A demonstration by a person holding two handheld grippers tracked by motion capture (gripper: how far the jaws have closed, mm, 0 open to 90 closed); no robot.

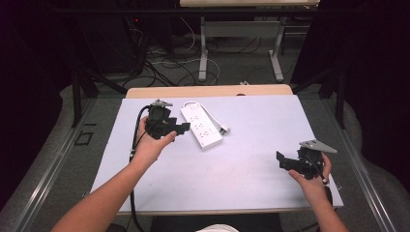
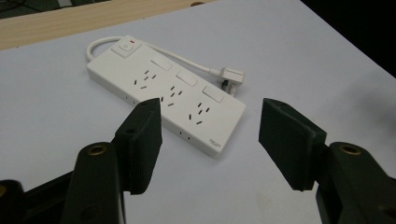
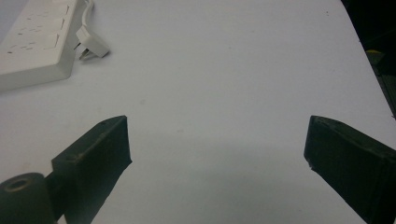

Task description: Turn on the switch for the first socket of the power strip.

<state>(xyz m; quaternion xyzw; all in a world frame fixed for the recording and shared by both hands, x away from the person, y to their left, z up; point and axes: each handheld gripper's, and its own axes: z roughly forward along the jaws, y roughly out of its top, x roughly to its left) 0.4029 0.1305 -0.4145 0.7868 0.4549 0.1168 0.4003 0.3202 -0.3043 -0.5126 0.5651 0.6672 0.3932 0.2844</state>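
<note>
My left claw (image 2: 210, 140) was black, with brass-coloured rivets. The power strip (image 2: 168, 93) before it was white, dotted with dark socket slots, a red mark by its switch. The counter (image 1: 251, 159) was pale lavender-grey, its far edge light wood.

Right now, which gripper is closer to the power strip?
The left gripper: its open fingers sit right beside the power strip. The right gripper is far off near the table's right edge.

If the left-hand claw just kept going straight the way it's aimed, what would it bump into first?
Most likely the white power strip. The left gripper has its jaws open and aimed at the strip's near end, with bare table mat between them. The gripper's height is hard to judge, so it might touch the mat first.
</note>
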